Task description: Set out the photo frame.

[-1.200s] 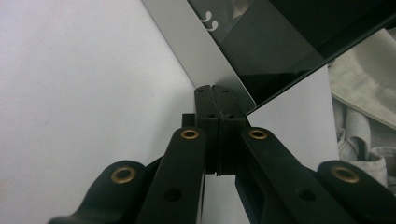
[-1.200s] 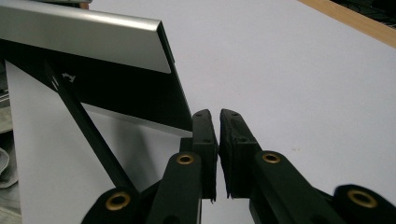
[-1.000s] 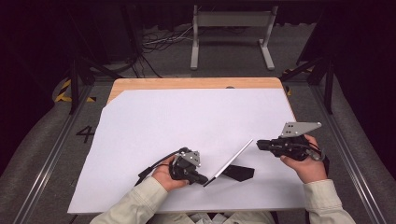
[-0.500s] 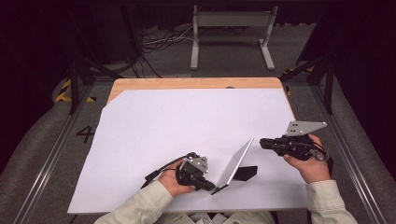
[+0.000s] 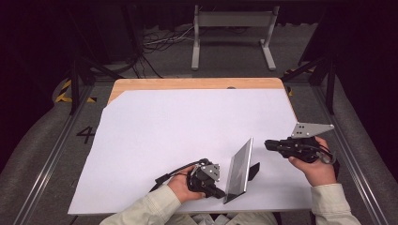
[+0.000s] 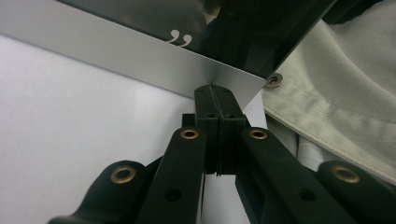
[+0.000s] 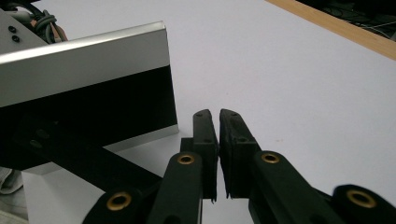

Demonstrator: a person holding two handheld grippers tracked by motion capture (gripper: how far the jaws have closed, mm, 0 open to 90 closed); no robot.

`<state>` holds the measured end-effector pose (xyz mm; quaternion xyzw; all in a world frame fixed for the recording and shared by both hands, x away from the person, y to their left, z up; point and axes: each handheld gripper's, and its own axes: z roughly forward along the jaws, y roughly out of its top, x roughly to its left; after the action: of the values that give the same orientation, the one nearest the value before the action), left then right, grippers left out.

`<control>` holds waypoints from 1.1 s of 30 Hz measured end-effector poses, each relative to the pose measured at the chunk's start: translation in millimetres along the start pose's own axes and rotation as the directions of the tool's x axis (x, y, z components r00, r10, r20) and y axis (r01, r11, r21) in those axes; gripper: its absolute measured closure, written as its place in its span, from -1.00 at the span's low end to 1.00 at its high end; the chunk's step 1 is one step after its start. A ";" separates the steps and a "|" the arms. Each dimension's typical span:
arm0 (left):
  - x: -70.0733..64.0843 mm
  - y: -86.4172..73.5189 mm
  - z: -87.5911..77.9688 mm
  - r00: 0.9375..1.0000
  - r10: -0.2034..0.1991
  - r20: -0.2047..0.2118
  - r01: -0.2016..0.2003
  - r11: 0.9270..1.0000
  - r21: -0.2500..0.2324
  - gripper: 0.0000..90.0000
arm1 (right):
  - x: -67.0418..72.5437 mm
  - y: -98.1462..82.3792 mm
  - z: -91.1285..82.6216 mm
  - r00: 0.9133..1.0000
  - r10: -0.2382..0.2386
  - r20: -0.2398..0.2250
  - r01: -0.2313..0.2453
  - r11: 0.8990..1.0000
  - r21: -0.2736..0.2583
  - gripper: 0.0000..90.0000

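The left gripper (image 5: 219, 193) is clamped on the near corner of a thin picture frame (image 5: 239, 169) — its jaws pinch the silver border flat between them. Over the last second the frame has swung from a shallow lean to standing nearly upright on the white sheet (image 5: 155, 136) that covers the tabletop (image 5: 187, 83), near the front edge, with its black stand (image 5: 254, 170) splayed behind. That suggests the work of setting the frame up on its prop is close to done, though it is not yet let go. The right gripper (image 5: 268, 144) hovers just beside the frame, jaws almost together and holding nothing. The frame is a flat rectangle: brushed-metal rim, glossy dark pane that mirrors the room, matte black back. The sheet is smooth and matte; pale wood shows along the far edge.
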<state>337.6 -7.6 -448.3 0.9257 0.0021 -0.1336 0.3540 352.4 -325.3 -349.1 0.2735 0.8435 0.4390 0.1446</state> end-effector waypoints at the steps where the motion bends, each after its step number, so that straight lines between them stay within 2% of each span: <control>1: -0.2 1.0 1.1 1.000 0.004 0.001 -0.004 1.000 -0.002 1.00 | 0.2 -0.2 -0.8 1.000 0.001 0.001 -0.001 1.000 0.001 0.89; 11: -2.0 9.6 8.4 0.999 0.031 0.017 -0.031 0.999 0.017 1.00 | 0.8 -5.0 -9.5 1.000 0.013 0.021 -0.013 1.000 -0.005 0.89; 33: -5.6 18.2 22.8 0.999 0.034 0.011 -0.033 0.999 -0.032 1.00 | 1.7 -5.0 -13.2 0.999 0.030 0.020 -0.030 1.000 -0.008 0.88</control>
<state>328.4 -35.7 -451.3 0.9191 -0.0134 -0.1328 0.3708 343.0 -335.4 -345.7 0.2899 0.8361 0.4416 0.1478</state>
